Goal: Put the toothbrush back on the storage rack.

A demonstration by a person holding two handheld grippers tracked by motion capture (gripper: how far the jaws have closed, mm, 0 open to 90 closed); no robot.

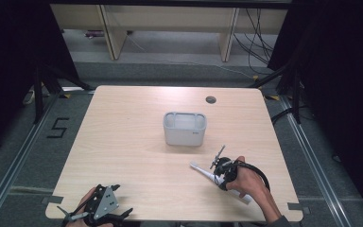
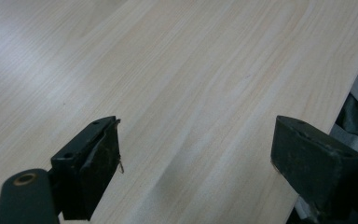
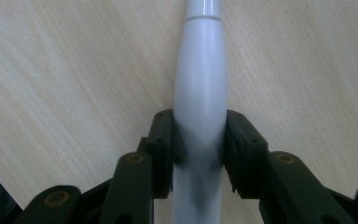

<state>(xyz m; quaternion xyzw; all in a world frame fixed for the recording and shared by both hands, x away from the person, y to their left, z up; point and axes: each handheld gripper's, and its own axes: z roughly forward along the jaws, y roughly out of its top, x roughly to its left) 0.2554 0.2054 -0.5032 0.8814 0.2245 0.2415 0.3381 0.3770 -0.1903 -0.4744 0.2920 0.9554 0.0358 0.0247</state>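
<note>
Both pads of the right gripper [image 3: 199,140] press against the sides of a white electric toothbrush [image 3: 200,93] in the right gripper view — the jaws are closed on its handle, which runs straight up between them over pale wood grain. Left gripper view: the two black jaws stand wide apart with nothing between them, only the bare table [image 2: 177,79] beneath and its edge at the right, with grey cloth beyond. From the high view, the left gripper [image 1: 116,201] sits at the near left corner of the light wooden table [image 1: 123,142], held in a hand [image 1: 82,208], well apart from everything else. The right gripper [image 1: 219,168] is at the near right, clamped on the toothbrush [image 1: 203,171], which lies slanted on the tabletop with its head toward the middle. A grey rectangular holder [image 1: 185,135] stands near the table's centre — its compartments look empty, as far as can be told. A round cable hole [image 1: 211,100] marks the far edge. Black curtains flank the grey floor; wooden furniture legs and loose cables lie beyond.
</note>
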